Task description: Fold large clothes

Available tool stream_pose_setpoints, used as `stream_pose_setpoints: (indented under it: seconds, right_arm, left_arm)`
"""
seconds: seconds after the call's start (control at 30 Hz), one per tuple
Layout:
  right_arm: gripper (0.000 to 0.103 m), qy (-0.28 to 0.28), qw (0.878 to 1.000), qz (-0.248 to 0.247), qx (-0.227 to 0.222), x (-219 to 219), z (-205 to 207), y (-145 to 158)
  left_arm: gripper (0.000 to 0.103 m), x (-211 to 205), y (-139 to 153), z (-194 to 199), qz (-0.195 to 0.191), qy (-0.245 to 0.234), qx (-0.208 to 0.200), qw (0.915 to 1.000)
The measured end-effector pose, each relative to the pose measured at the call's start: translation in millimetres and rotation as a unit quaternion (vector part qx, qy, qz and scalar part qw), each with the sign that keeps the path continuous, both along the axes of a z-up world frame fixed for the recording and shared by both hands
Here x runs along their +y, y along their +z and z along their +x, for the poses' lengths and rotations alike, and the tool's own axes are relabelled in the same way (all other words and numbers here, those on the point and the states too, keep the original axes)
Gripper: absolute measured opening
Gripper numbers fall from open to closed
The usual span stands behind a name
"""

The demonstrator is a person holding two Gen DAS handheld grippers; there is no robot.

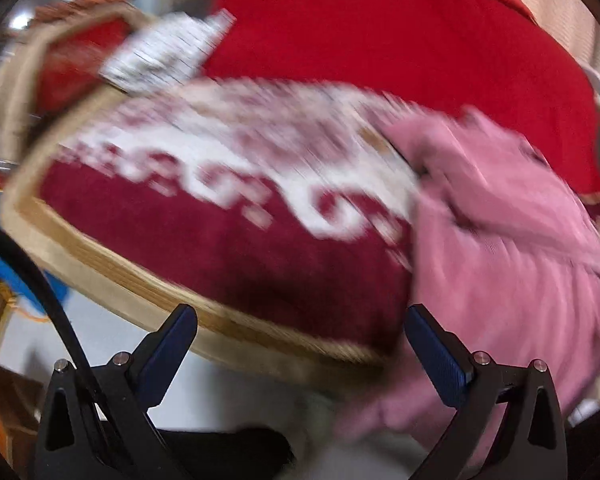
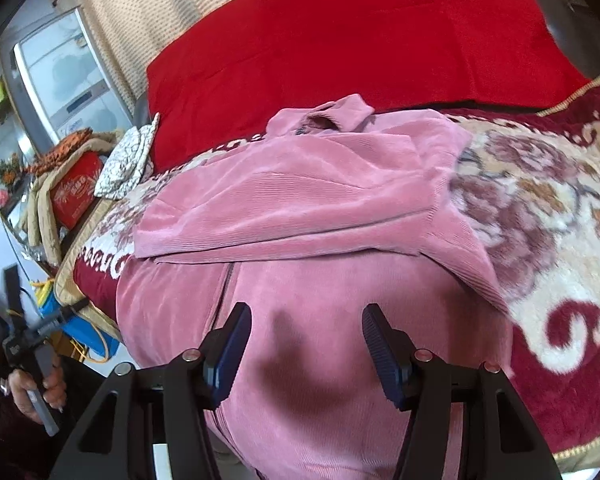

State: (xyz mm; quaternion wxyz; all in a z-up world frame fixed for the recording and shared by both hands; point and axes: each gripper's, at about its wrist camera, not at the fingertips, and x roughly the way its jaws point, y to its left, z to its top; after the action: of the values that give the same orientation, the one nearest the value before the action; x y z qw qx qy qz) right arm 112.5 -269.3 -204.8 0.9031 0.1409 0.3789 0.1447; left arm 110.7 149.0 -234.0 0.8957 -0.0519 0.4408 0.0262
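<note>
A pink corduroy zip jacket [image 2: 300, 208] lies on a dark red patterned blanket [image 2: 548, 216] on a bed, its sleeves folded across the body and its lower part hanging over the near edge. My right gripper [image 2: 306, 316] is open and empty just above the jacket's lower front near the zip. The left wrist view is motion blurred. There my left gripper [image 1: 300, 316] is open and empty at the blanket's gold-trimmed edge [image 1: 148, 292], with the jacket [image 1: 500, 248] to its right. It also shows in the right wrist view, held in a hand [image 2: 36, 376] at lower left, away from the jacket.
A bright red quilt [image 2: 340, 40] covers the far bed. A white patterned cloth [image 2: 128, 160] and a red box [image 2: 76, 192] sit at the bed's left end. A blue item with yellow cord [image 2: 72, 328] lies on the floor at left. A fridge [image 2: 64, 76] and curtain [image 2: 148, 12] stand behind.
</note>
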Motion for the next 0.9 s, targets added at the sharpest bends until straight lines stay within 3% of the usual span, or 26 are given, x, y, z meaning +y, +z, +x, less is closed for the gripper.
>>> stream_pose_setpoints:
  seconds: [0.3, 0.37, 0.6, 0.77, 0.9]
  right_arm:
    - [0.067, -0.039, 0.998, 0.023, 0.033, -49.8, -36.5, -12.9]
    - [0.067, -0.044, 0.998, 0.028, 0.046, -58.6, -43.5, -18.3]
    - [0.067, -0.058, 0.992, 0.021, 0.106, -77.6, -54.0, -41.4]
    - [0.067, -0.058, 0.987, 0.011, 0.148, -85.9, -59.0, -61.3]
    - [0.071, -0.054, 0.983, -0.004, 0.175, -86.0, -59.9, -76.5]
  left_arm:
    - [0.103, -10.1, -31.2, 1.6, -0.076, -0.047, 0.090, 0.9919]
    - [0.101, -16.2, -32.1, -2.4, -0.084, -0.065, 0.091, 0.9902]
    - [0.095, -44.7, -45.0, -3.4, -0.043, -0.115, 0.106, 0.9868]
    - [0.095, -53.8, -66.5, 2.5, -0.037, -0.136, 0.152, 0.9782]
    - [0.095, -51.4, -72.4, 8.7, -0.047, -0.131, 0.153, 0.9784]
